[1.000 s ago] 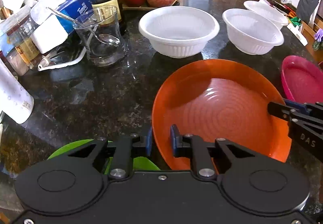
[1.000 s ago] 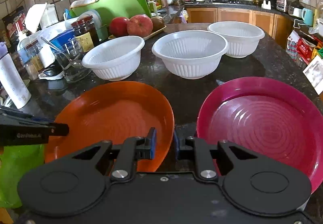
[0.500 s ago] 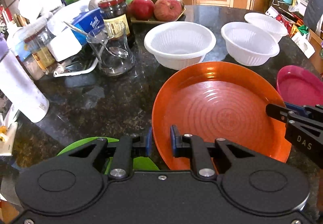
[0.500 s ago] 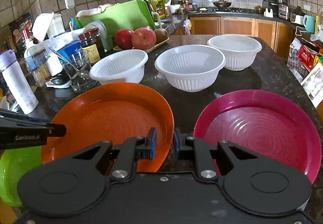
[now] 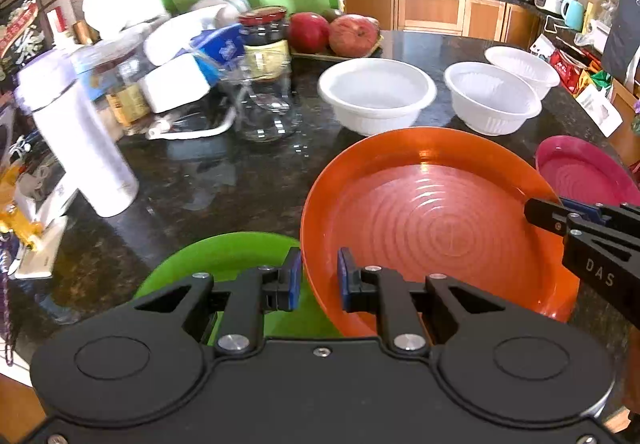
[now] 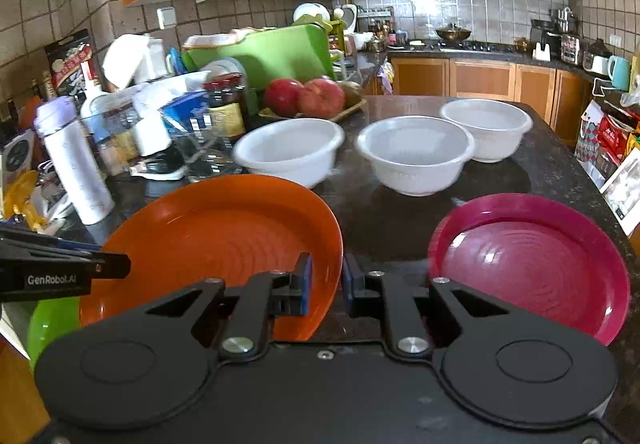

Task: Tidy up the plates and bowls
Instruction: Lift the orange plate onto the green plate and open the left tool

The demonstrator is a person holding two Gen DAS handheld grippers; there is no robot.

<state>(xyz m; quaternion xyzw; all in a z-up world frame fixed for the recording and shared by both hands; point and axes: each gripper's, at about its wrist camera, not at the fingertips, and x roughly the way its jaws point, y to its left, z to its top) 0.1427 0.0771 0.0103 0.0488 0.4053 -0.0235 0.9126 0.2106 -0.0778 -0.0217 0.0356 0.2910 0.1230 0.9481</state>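
While clamped by its opposite rims, the orange plate (image 5: 432,220) hangs tilted above the counter (image 5: 224,184).
Left gripper (image 5: 318,276) and right gripper (image 6: 325,284) each pinch an edge, steadying it, probably for stacking on the near-left green plate (image 5: 224,256).

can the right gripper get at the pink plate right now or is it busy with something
Probably not yet: the right gripper is shut on the orange plate rim. The pink plate lies uncovered just beside it, so nothing else blocks it.
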